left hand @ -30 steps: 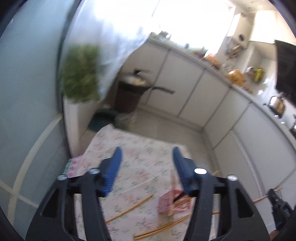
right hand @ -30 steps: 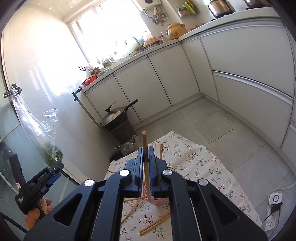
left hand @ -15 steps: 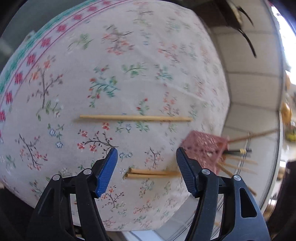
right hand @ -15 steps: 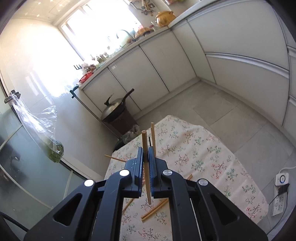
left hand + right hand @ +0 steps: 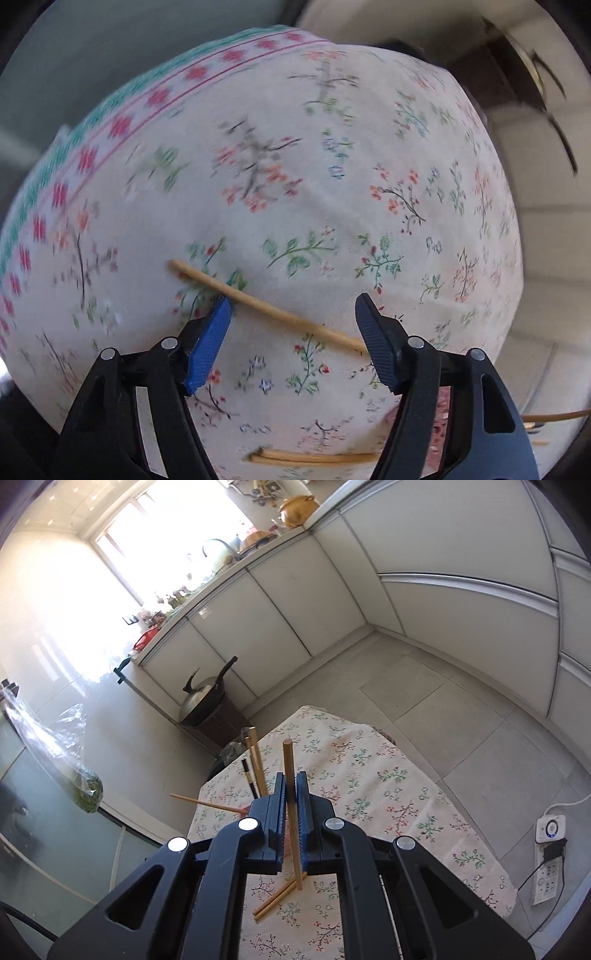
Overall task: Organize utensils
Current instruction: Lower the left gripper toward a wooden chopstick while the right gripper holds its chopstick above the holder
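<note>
Dropping toward the desk (image 5: 258, 110), the left hand-held gripper (image 5: 293, 312) has just been closing, pads astride a lying chopstick (image 5: 266, 306), seemingly not pinching it. Right hand-held gripper (image 5: 291, 786) clamps an upright chopstick (image 5: 290, 771) above the desk.

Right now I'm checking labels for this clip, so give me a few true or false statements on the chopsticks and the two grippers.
1. The right gripper is shut on a chopstick. True.
2. The left gripper already grips a chopstick. False: its fingers have just been closing but stand apart, with a loose chopstick on the cloth between them.
3. The cloth is plain white. False: it is floral.
4. A pair of chopsticks lies on the cloth near the right gripper. True.
5. A wok stands on the cloth. False: it is beyond the table, by the cabinets.
</note>
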Demonstrator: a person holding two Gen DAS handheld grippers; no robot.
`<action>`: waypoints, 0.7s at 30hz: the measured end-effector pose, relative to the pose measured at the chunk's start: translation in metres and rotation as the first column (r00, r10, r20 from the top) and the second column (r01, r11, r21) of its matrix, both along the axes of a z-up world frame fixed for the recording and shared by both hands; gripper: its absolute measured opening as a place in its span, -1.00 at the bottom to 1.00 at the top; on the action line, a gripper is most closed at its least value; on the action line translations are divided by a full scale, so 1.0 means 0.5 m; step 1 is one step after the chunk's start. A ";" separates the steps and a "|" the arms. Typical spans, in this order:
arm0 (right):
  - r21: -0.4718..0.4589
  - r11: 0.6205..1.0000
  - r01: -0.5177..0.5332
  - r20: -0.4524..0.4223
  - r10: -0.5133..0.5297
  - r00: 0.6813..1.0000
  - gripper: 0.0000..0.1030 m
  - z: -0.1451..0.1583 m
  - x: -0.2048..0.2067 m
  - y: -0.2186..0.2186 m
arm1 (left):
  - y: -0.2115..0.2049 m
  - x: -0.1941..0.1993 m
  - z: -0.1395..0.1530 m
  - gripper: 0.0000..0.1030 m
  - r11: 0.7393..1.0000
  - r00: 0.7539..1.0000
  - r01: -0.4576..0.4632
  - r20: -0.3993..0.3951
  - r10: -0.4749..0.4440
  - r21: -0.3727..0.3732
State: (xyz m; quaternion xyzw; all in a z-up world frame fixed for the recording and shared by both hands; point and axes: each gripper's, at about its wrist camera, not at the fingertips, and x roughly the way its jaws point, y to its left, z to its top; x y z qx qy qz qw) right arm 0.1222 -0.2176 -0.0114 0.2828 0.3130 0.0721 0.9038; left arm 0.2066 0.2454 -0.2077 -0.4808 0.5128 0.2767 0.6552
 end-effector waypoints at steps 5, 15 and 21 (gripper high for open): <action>0.022 1.000 0.002 -0.015 -0.002 1.000 -0.88 -0.006 0.006 -0.004 | 0.026 0.050 0.004 -0.95 0.975 0.974 0.206 0.076 -0.212 0.081; 0.029 0.999 -0.034 -0.002 0.034 0.999 -0.88 0.001 -0.002 0.023 | 0.086 -0.004 -0.018 -0.61 0.976 0.971 0.203 0.141 -0.191 -0.081; 0.026 0.999 -0.038 -0.026 0.039 0.999 -0.87 -0.013 0.013 0.024 | 0.043 0.011 -0.009 0.00 0.997 0.991 0.066 0.116 -0.061 -0.036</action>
